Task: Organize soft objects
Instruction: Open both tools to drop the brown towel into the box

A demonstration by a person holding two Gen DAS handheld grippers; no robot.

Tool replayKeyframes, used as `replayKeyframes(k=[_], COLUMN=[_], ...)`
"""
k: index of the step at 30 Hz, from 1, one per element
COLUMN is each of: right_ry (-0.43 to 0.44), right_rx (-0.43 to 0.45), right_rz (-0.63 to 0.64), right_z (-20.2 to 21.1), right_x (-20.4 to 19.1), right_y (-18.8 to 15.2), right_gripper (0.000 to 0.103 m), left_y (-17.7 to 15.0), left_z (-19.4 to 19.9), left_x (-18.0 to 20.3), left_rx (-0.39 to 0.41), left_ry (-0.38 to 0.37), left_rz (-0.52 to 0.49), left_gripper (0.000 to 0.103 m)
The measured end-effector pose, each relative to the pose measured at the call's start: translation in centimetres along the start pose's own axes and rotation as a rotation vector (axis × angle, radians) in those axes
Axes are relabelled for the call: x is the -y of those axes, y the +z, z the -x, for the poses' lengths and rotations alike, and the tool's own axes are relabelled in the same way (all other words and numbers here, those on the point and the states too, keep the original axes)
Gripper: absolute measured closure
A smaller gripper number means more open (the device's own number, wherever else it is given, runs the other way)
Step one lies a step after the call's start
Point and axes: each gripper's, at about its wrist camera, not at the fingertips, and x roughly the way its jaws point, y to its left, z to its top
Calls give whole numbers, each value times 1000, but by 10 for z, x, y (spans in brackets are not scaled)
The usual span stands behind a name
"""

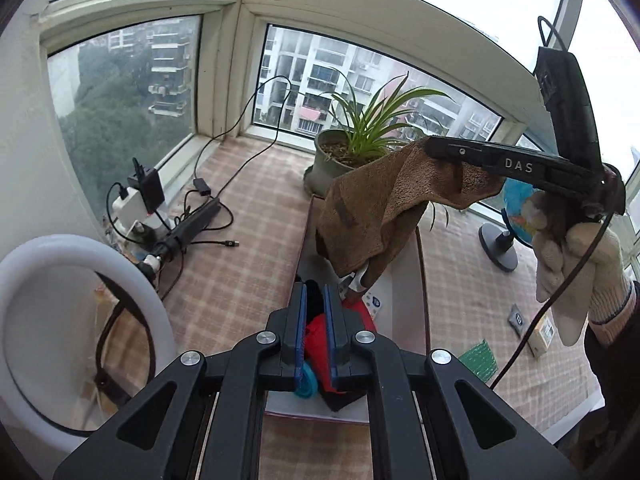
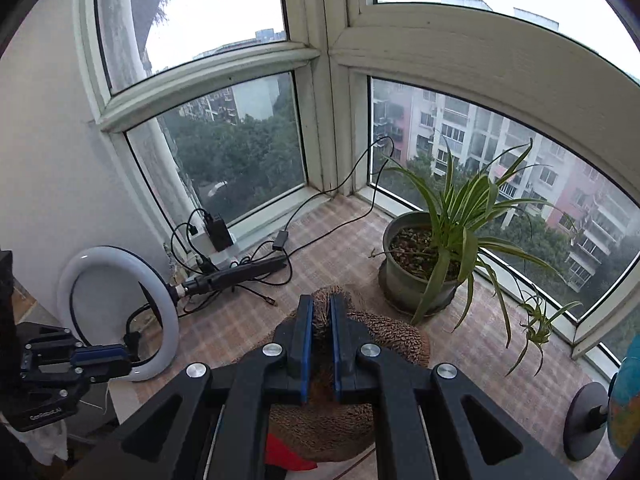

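- The brown towel hangs in the air above the white box, pinched at one corner by the right tongs.
- A gloved hand holds those tongs.
- The left tongs are pressed together, empty, over red cloth lying in the box.
- The box sits on the checked worktop, near a potted plant, a globe and a ring light.

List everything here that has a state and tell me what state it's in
right gripper: shut on the brown towel
brown towel: hanging over the box
left gripper: shut, nothing visibly gripped
white box: open, red cloth inside
ring light: off
potted plant: upright
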Motion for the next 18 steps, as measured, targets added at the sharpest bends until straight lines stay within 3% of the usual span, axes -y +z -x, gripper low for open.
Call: replayKeyframes(k=[2, 5, 7, 9, 18], right_ry=[-35, -77, -138, -161, -152], right_rx=[-23, -72, -85, -84, -65], right_rz=[1, 15, 35, 48, 41], right_z=[-11, -28, -33, -32, -5], right_x=[1, 4, 4, 5, 11], right_y=[-3, -8, -12, -17, -35], right_gripper=[95, 86, 57, 45, 44], left_y=[-3, -7, -7, -9, -14], left_z=[1, 0, 0, 0, -3], left_x=[-3, -6, -6, -5, 8], left_rx=[0, -8, -11, -11, -12], left_ry=[-4, -7, -8, -10, -15], left_rz=[7, 12, 9, 6, -22], left_gripper=[96, 96, 96, 96, 96])
